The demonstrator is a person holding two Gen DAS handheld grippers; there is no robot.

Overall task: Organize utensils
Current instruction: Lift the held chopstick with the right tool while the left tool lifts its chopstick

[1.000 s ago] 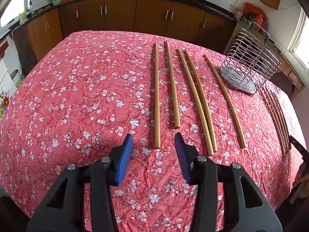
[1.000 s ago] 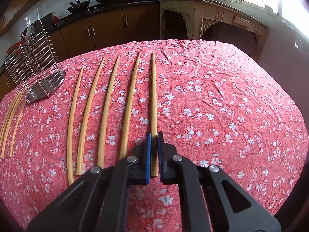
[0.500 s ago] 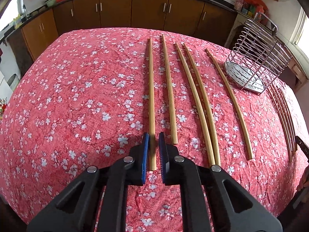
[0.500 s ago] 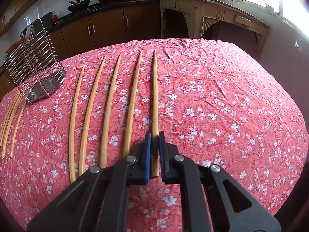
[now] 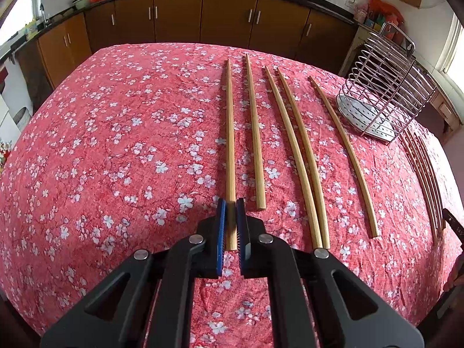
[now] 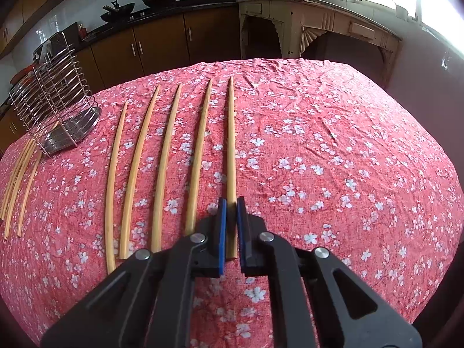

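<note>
Several long bamboo chopsticks lie side by side on a red floral tablecloth [image 5: 116, 145], on either side of a wire utensil rack [image 5: 385, 101]. In the left wrist view my left gripper [image 5: 231, 203] is shut on the leftmost chopstick [image 5: 229, 130], its blue pads pinching it near the near end. In the right wrist view my right gripper [image 6: 231, 201] is shut on the rightmost chopstick [image 6: 231, 145], also near its near end. Both held chopsticks point away from me and look level with the cloth.
The rack [image 6: 58, 110] stands tilted at the back between the two groups. Other chopsticks [image 5: 298, 159] lie right of my left gripper, and others [image 6: 162, 168] lie left of my right one. Brown cabinets [image 5: 203, 20] line the far wall. The table edge curves close below both grippers.
My left gripper moved forward over the leftmost chopstick and its jaws went from wide open to shut on it. My right gripper has kept still, shut on its chopstick.
</note>
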